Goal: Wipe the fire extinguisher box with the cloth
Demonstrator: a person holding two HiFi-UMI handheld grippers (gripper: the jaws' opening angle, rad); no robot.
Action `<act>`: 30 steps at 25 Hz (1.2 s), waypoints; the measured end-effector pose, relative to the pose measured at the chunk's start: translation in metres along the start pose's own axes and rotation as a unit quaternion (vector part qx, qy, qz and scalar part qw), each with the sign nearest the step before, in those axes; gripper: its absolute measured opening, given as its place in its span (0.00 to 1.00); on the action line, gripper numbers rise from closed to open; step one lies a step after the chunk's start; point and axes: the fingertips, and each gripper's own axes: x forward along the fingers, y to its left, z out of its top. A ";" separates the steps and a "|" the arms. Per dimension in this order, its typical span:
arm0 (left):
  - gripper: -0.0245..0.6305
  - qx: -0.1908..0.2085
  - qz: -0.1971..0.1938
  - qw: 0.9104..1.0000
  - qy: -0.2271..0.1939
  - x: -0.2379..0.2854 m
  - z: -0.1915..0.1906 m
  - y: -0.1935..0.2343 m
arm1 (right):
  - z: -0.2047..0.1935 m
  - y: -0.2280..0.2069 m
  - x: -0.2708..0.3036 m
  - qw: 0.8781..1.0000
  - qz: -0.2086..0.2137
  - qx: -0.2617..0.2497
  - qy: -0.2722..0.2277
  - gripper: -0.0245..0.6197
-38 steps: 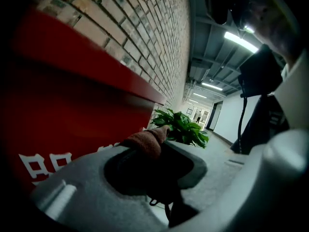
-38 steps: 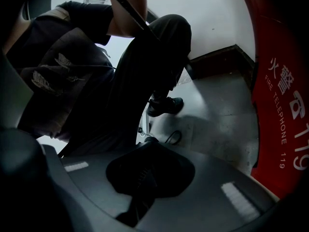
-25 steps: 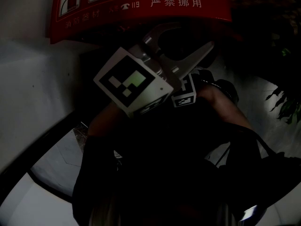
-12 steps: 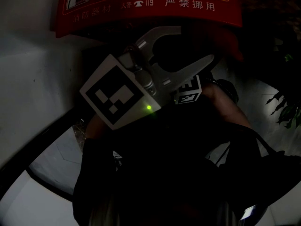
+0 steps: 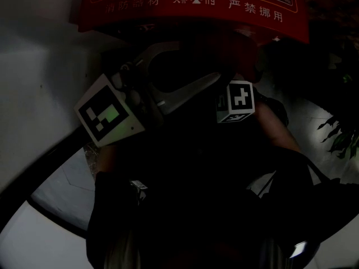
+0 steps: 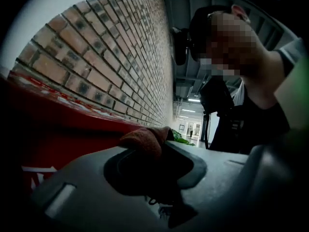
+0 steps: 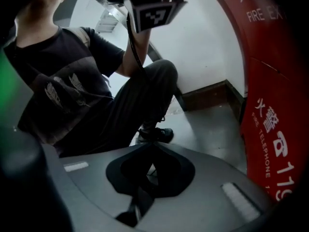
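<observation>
Just in front of the red fire extinguisher box point(image 5: 190, 4), the left tool point(image 6: 159, 151) has its jaws pressed onto a reddish-brown cloth point(image 6: 140, 138). The cloth bunches up over the jaw tips. In the left gripper view the box fills the lower left, and the cloth sits close to the box's upper edge. Whether the cloth touches the box cannot be told. A brick wall point(image 6: 111, 47) rises behind the box and runs away into the distance. The person leans over on the side of the cloth away from the box.

The right tool point(image 7: 150, 151) has its jaws pressed together with nothing between them. In its view the box's red face with white lettering stands at the right edge. Grey floor point(image 7: 207, 124) lies between the jaws and the box. A white wall point(image 7: 203, 47) with a dark skirting board meets the box behind that floor. The person's bent leg and dark shoe point(image 7: 155, 135) are left of the box, beyond the jaw tips.

From the head view the scene is dim. The box spans the top edge. The left tool's marker cube point(image 5: 109, 116) sits below the box's left part, and the right tool's cube point(image 5: 235, 101) sits below its right part. Green leaves point(image 5: 339, 139) show well off to the right of the box.
</observation>
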 end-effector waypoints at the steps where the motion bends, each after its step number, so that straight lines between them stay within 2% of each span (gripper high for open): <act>1: 0.20 0.007 0.002 1.000 -0.002 -0.002 0.000 0.002 | 0.001 -0.004 -0.002 1.000 -0.014 0.005 0.000 0.04; 6: 0.20 0.063 0.022 0.998 0.000 -0.023 -0.011 0.000 | 0.024 -0.014 -0.011 0.997 -0.069 0.021 -0.041 0.04; 10: 0.20 0.123 0.039 0.990 0.049 -0.046 -0.036 0.005 | 0.048 -0.028 -0.023 0.987 -0.133 0.011 -0.088 0.04; 13: 0.20 0.126 0.040 0.989 0.059 -0.071 -0.046 0.016 | 0.060 -0.033 -0.026 0.979 -0.159 -0.005 -0.126 0.04; 16: 0.20 0.127 0.062 0.988 0.064 -0.089 -0.043 0.030 | 0.084 -0.036 -0.038 0.966 -0.182 -0.001 -0.184 0.04; 18: 0.20 0.142 0.082 0.980 0.109 -0.098 -0.049 0.038 | 0.105 -0.033 -0.054 0.956 -0.190 0.017 -0.223 0.04; 20: 0.20 0.152 0.086 0.970 0.172 -0.113 -0.060 0.044 | 0.122 -0.024 -0.072 0.952 -0.206 0.012 -0.225 0.04; 21: 0.20 0.143 0.082 0.968 0.190 -0.119 -0.063 0.045 | 0.129 -0.019 -0.081 0.951 -0.218 0.005 -0.220 0.04; 23: 0.20 0.106 0.077 0.973 0.191 -0.128 -0.057 0.046 | 0.144 -0.010 -0.101 0.944 -0.239 0.001 -0.229 0.04; 25: 0.20 0.075 0.080 0.976 0.186 -0.133 -0.047 0.046 | 0.162 -0.005 -0.123 0.927 -0.263 0.022 -0.265 0.04; 27: 0.20 0.055 0.086 0.976 0.191 -0.138 -0.037 0.041 | 0.185 0.000 -0.142 0.906 -0.287 0.043 -0.308 0.04; 28: 0.20 0.045 0.087 0.976 0.196 -0.140 -0.030 0.035 | 0.195 0.004 -0.149 0.899 -0.297 0.045 -0.318 0.04; 30: 0.20 0.024 0.092 0.975 0.199 -0.146 -0.008 0.019 | 0.211 0.019 -0.158 0.893 -0.310 0.052 -0.321 0.04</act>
